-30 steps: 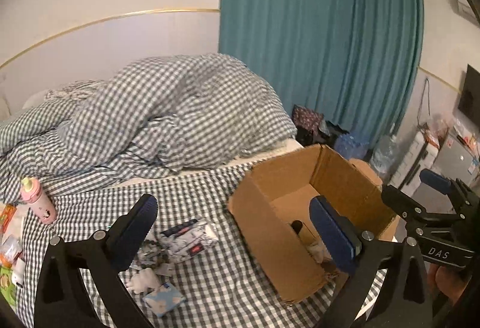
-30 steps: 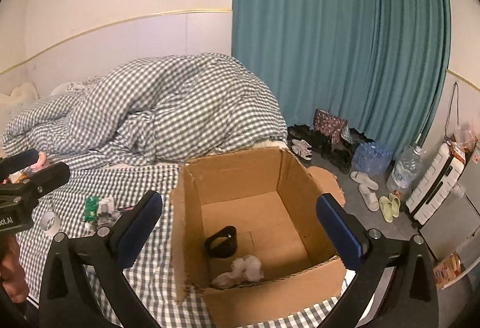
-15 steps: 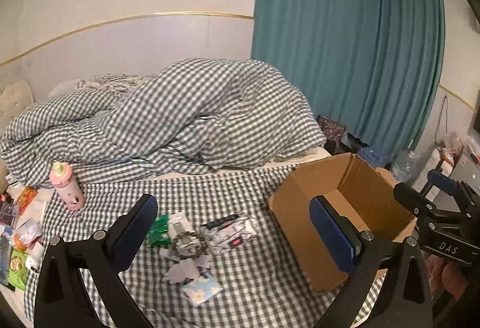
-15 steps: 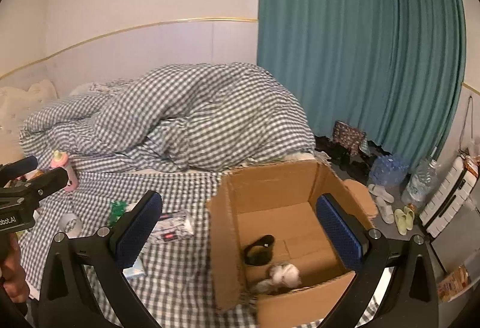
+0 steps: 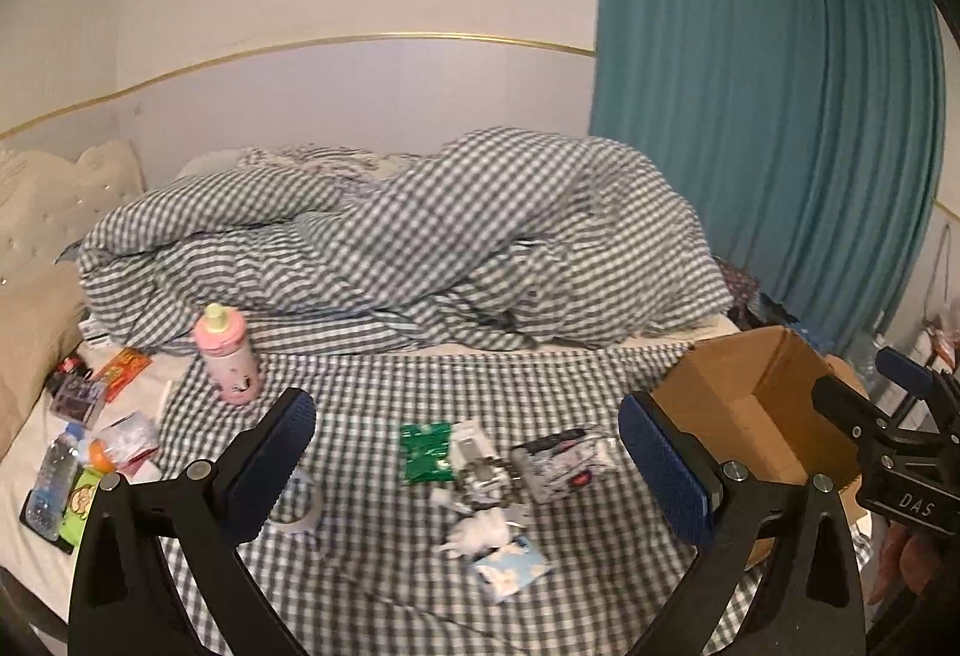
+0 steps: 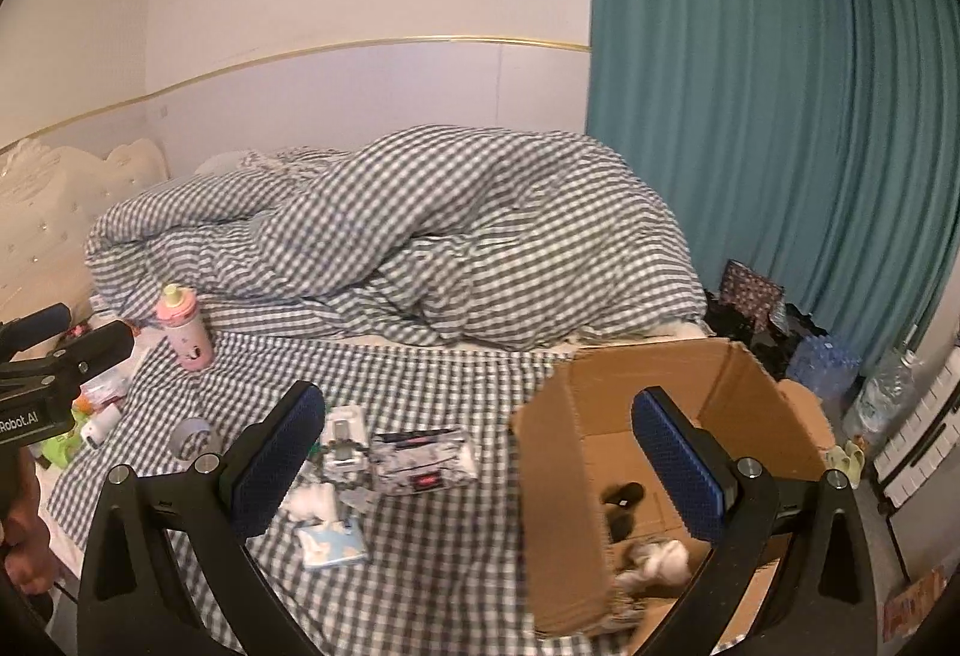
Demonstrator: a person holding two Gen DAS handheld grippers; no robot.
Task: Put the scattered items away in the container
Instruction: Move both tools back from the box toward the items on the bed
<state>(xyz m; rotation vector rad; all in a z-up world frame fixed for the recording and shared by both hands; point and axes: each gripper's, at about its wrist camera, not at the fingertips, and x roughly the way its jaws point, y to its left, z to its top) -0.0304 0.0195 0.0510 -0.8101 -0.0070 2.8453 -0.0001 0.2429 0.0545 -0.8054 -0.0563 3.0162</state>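
Both views have been swung leftward since the earlier frames, so the cardboard box point(image 5: 756, 416) is now seen at the right edge of the bed point(image 5: 420, 584). The left gripper point(image 5: 474, 470) and right gripper point(image 6: 480, 464) are held above the bed, fingers spread wide and holding nothing. A cluster of scattered items lies on the checked sheet left of the box: a green packet point(image 5: 426, 452), a patterned pouch point(image 6: 420, 458), crumpled tissue point(image 5: 480, 530). A pink bottle point(image 5: 225, 356) stands upright farther left.

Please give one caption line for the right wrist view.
Open right gripper above checked bed, between scattered items and cardboard box.
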